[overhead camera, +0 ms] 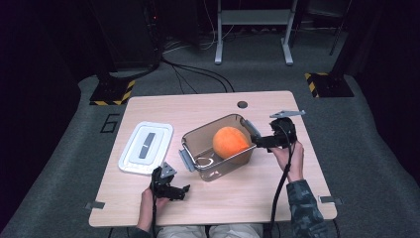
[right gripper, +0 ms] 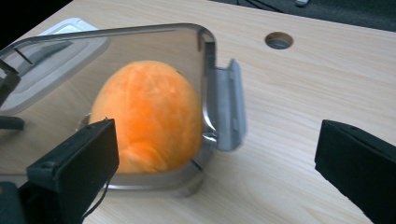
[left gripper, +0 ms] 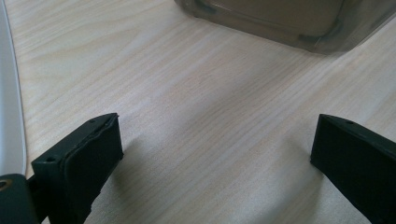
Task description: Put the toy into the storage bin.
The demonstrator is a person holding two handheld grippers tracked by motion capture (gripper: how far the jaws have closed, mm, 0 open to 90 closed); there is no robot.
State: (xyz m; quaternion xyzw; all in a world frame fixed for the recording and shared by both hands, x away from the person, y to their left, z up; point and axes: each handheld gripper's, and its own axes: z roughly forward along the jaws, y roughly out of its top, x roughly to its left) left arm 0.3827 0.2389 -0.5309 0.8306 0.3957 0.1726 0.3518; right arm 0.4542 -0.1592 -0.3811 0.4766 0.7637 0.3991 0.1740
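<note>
1. At table centre, we see the orange plush ball [overhead camera: 230,142] lying inside the clear bin [overhead camera: 195,136].
2. We judge lidding comes next: carry the white lid [overhead camera: 146,147], at the bin's 9 o'clock, over level.
3. Our right gripper [overhead camera: 257,141] hovers released at 3 o'clock; our left gripper [overhead camera: 184,191], jaws spread, empty, sits at 7 o'clock.

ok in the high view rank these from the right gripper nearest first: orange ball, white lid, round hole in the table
From the right gripper, at the bin's right end:
1. Orange ball, just left of it, inside the bin.
2. Round hole, up toward the table's far edge.
3. White lid, far left, beyond the bin.
</note>
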